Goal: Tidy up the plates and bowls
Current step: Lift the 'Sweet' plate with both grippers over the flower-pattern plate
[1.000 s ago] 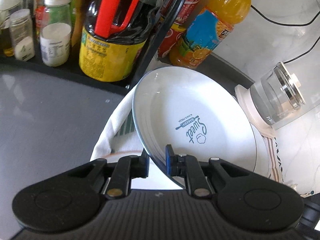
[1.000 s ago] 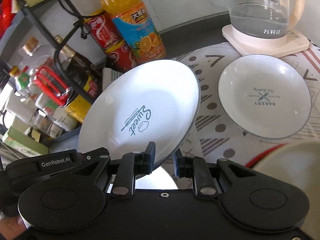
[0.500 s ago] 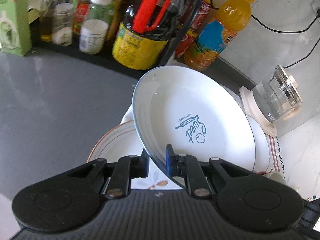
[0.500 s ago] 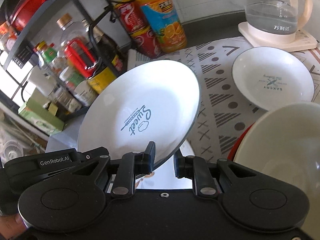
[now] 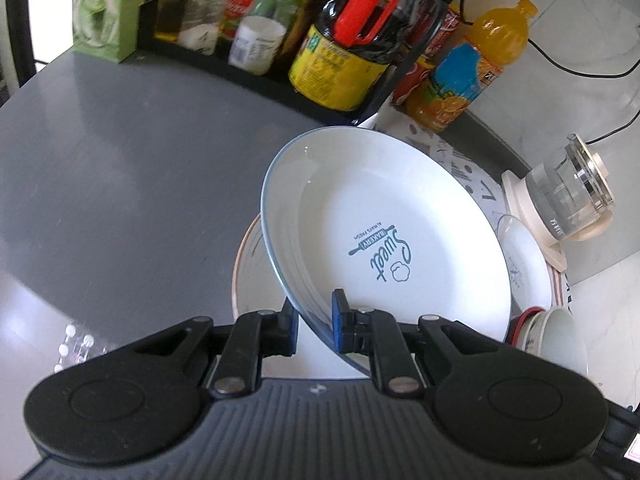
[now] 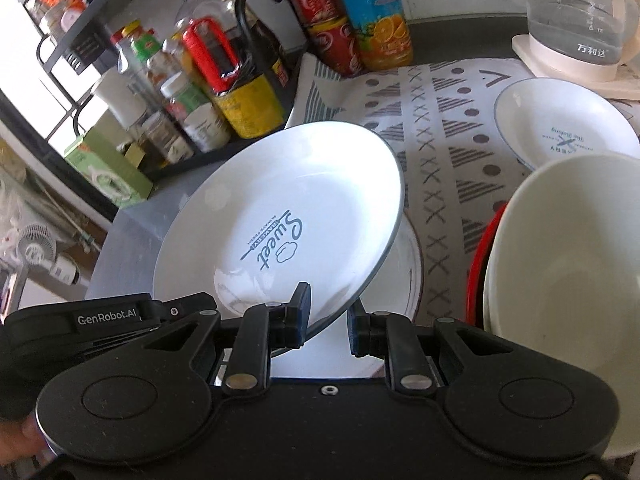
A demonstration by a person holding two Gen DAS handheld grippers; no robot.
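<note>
A white plate with a blue "Sweet" print [image 5: 384,240] [image 6: 280,220] is held tilted in the air by both grippers. My left gripper [image 5: 314,320] is shut on its near rim. My right gripper [image 6: 327,320] is shut on the same plate's lower rim. Below it lies a larger plate with a thin brown rim [image 5: 248,280] [image 6: 404,280]. A second printed white plate [image 6: 560,128] [image 5: 524,264] lies on the patterned cloth. A white bowl stacked in a red one [image 6: 560,256] [image 5: 556,340] stands at the right.
A black rack with sauce bottles and jars [image 5: 340,52] [image 6: 208,80] stands at the back. An orange juice bottle [image 5: 468,68], red cans [image 6: 328,28] and a glass kettle on a cream base [image 5: 568,200] [image 6: 580,40] stand behind the patterned cloth [image 6: 440,152]. Grey countertop [image 5: 120,184] lies at the left.
Both grippers have lifted the "Sweet" plate and drawn it back toward me; the brown-rimmed plate and the stacked bowls have come into view below and at the right.
</note>
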